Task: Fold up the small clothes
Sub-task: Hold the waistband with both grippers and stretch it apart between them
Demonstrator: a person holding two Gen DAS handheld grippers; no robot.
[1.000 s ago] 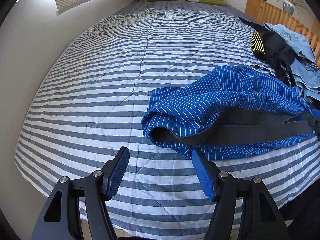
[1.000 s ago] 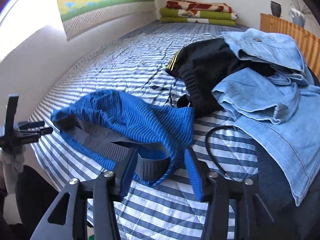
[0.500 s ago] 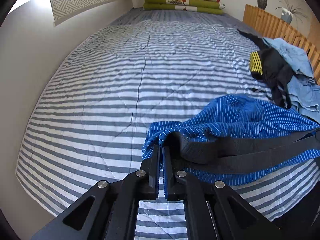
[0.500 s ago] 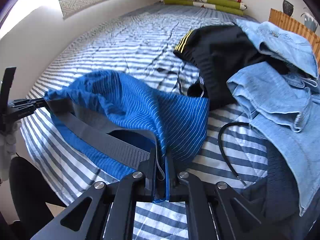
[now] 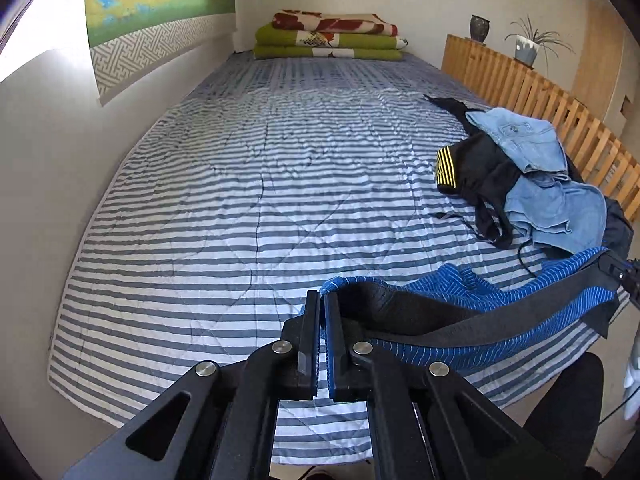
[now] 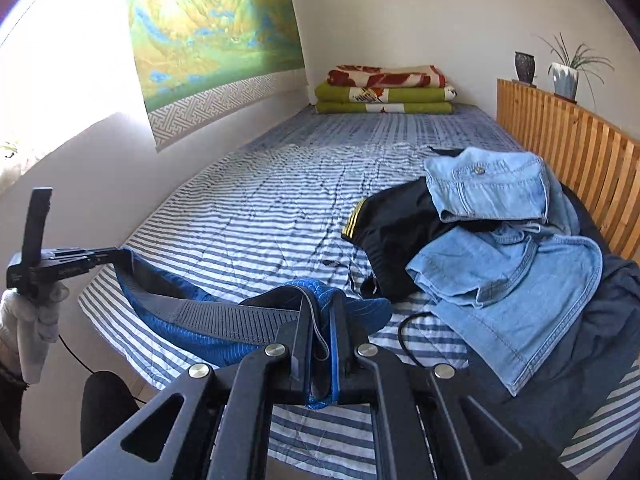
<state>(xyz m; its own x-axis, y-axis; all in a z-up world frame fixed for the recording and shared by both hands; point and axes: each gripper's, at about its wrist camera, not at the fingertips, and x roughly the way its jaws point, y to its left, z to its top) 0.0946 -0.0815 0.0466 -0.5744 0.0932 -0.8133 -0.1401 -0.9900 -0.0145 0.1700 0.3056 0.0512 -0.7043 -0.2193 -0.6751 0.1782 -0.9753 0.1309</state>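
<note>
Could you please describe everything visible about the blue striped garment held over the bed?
The blue striped garment looks like knit shorts or briefs with thin pale stripes and a wide grey elastic waistband. It hangs stretched by that waistband between the left tongs and right tongs, both shut on it, sagging in the middle above the striped quilt, beside the clothes pile.

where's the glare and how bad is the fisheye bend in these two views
Left wrist view: the wall is blown out white at upper left, the striped bedspread bulges like a dome, and black vignette fills the corners. Right wrist view: a larger blown-out patch sits left of the landscape hanging, washing out detail there; the wooden slat rail curves; the near clothes stay sharp.
</note>
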